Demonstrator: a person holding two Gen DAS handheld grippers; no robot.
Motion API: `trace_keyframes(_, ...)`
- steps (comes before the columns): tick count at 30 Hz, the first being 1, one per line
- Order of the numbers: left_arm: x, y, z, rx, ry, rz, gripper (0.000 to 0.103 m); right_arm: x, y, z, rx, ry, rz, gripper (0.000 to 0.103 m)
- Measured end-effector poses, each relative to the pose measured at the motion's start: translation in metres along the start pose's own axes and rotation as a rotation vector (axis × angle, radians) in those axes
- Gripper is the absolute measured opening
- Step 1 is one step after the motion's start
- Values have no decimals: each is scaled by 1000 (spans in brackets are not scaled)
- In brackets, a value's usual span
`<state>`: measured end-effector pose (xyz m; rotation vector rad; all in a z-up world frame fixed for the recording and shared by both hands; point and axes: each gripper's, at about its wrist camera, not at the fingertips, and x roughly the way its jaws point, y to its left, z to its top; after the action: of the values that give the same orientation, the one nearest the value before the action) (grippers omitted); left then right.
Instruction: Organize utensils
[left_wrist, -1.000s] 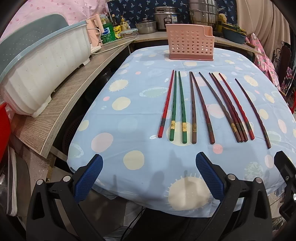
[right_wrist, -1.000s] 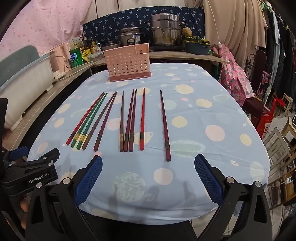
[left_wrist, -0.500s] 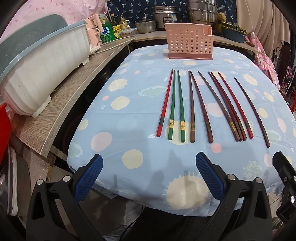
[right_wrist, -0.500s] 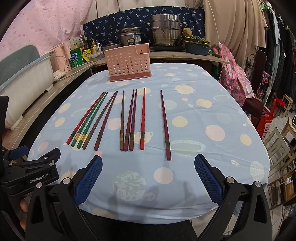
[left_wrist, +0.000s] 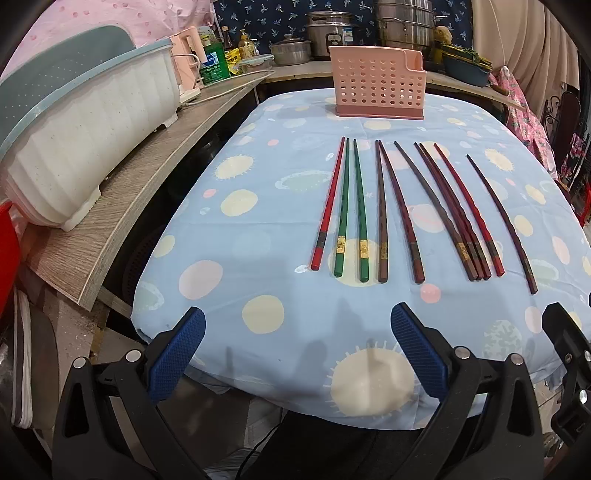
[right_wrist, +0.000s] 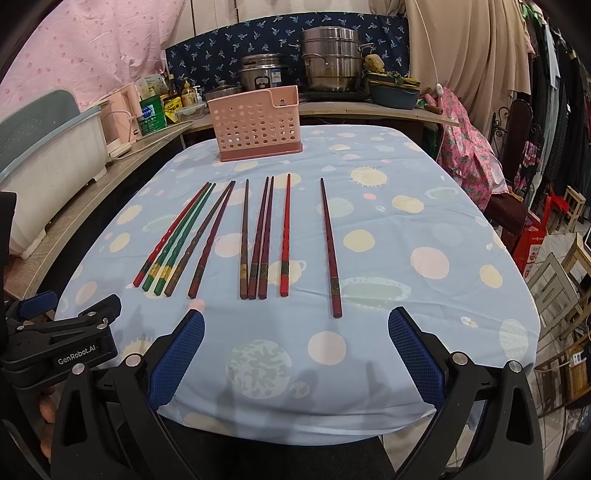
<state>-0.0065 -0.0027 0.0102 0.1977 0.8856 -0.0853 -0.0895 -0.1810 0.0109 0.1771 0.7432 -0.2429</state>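
Lacquered chopsticks (right_wrist: 255, 236) lie in a row mid-desk, pink holder (right_wrist: 256, 123) beyond. Left tongs (left_wrist: 297, 356) and right tongs (right_wrist: 295, 352) gape wide, empty. Risk: neighbours touch, so one pinch may lift two or roll them.

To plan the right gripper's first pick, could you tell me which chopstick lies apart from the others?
The dark red chopstick at the row's far right lies alone.

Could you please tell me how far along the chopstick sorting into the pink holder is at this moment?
Nothing looks done yet: no chopstick shows above the pink holder, and all ten chopsticks lie in a row on the tablecloth. Nothing is in hand; the left gripper and right gripper are open near the table's edge. Every chopstick remains to be moved.
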Motion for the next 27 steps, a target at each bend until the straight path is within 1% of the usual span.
trace_keyframes(27, 0, -2, -1, 1, -2, 0, 96, -1, 3, -4, 0, -2, 6, 96)
